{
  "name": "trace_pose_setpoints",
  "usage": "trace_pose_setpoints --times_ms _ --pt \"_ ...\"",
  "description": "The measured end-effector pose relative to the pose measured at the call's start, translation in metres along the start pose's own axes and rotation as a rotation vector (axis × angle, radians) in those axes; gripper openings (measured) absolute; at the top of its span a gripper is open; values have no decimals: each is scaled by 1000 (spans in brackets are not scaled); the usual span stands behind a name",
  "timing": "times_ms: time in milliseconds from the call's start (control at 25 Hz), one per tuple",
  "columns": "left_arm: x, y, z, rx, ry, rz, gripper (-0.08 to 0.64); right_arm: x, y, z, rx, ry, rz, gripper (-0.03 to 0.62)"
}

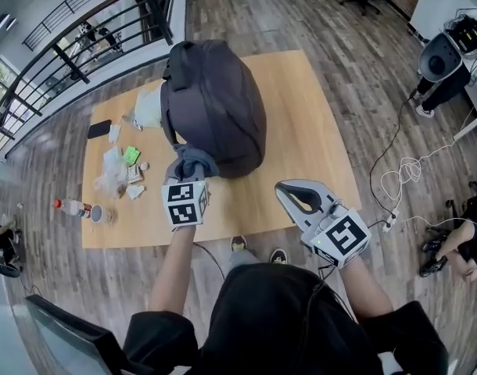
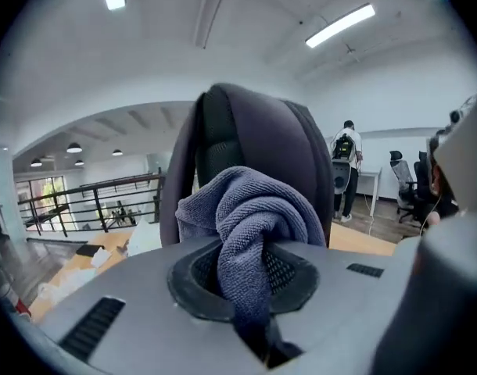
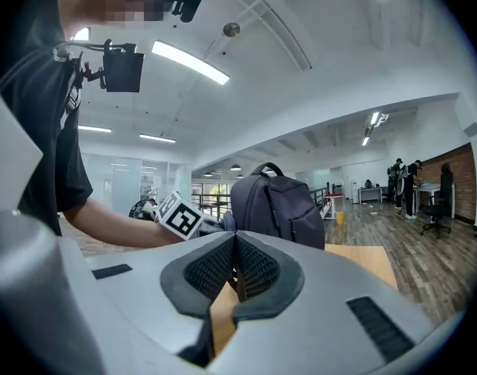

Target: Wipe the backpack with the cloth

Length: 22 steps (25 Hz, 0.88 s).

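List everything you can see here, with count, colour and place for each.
backpack: one, dark grey, upright mid-table
cloth: one, grey-blue, bunched against the backpack's near side
table: one, light wood, on plank floor
bottle: one, red-capped, lying at table's near left corner
flat slab: one, black, table's left edge
wrappers: several, clear, white, one green, left of backpack
cables: tangle, white, floor at right
left tool: one, grey, shut on the cloth
right tool: one, grey, shut, empty, by table's near edge

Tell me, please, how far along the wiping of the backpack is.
Done: the cloth is clamped in the left tongs. In hand: it sits against the backpack, near side. Left: the wiping itself; no wiped area shows. The right tongs are shut and empty.
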<state>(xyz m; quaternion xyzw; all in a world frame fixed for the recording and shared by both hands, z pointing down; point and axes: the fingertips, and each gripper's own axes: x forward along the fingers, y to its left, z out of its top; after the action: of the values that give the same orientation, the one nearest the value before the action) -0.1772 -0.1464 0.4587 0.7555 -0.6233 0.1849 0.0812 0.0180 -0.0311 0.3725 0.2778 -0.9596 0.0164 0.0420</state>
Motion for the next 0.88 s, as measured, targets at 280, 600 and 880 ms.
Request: trace_pose_setpoints --times_ms 280,600,880 --pt "-58 45 159 93 -326 27 43 12 1 1 12 -13 5 9" --pt "-49 145 240 75 -498 -89 43 69 -12 37 11 -106 -110 53" --pt "36 185 283 213 -526 -220 43 147 -23 64 -122 -15 -298 322"
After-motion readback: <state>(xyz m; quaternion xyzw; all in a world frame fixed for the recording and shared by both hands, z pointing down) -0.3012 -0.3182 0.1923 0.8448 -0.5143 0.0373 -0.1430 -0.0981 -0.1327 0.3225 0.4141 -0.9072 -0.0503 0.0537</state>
